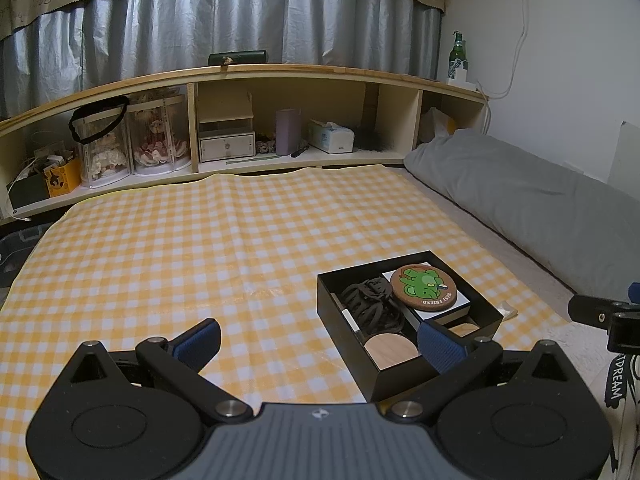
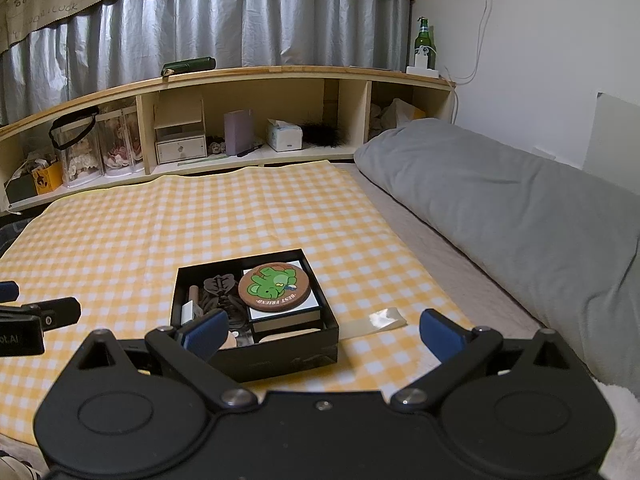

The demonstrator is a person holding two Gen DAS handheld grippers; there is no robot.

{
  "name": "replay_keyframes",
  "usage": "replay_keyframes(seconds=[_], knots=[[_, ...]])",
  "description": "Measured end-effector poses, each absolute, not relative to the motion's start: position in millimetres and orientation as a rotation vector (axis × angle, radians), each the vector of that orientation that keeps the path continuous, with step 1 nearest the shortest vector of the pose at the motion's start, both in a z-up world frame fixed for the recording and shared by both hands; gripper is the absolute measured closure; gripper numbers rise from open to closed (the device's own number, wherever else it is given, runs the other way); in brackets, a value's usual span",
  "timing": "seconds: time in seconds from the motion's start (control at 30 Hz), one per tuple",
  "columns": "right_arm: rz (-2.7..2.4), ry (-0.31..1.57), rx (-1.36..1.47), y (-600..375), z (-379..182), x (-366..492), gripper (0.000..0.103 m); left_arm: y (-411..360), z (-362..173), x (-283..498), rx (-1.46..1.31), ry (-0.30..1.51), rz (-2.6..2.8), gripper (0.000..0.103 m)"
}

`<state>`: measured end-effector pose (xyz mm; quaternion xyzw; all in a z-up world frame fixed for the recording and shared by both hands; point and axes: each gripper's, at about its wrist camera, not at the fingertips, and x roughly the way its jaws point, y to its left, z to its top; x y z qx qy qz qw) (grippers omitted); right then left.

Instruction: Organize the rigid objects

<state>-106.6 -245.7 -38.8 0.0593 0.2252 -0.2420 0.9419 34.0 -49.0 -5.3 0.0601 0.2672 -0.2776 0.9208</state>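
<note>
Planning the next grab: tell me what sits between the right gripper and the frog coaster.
Nothing visible blocks it. The frog coaster lies topmost in the black box, on a white box; the open right gripper only faces the box's near wall.

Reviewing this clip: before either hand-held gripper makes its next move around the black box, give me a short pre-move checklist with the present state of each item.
1. Left hand-held gripper open and holding nothing: ok.
2. Right hand-held gripper open and holding nothing: ok.
3. Black box sits flat on the checkered cloth: ok.
4. Frog coaster lies on the white-topped box inside the black box: ok.
5. Everything packed: not ok, a clear strip lies on the cloth right of the box.
6. Whether the coaster stands above the rim: cannot tell.
</note>
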Motion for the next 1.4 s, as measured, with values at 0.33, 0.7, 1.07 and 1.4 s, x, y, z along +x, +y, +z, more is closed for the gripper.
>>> replay_keyframes(seconds=[0.33,0.7,1.07,1.4], knots=[[-0.495,0.460,0.120,-245.5,-38.9,-106.5,0.000,-48.6,-5.4,34.0,0.124,0.549,-0.570,0.000],[-0.498,0.463,0.119,-246.0,-41.1,-106.4,0.000,-47.5,-3.5,34.3,0.124,0.545,-0.570,0.000],[-0.499,0.466,0.118,-245.9,-42.7,-106.5,0.000,-46.9,-3.7,34.8,0.125,0.545,-0.570,0.000],[-0.501,0.469,0.116,-245.3,-43.9,-106.2,0.000,-46.9,-4.1,34.2,0.125,0.545,-0.570,0.000]])
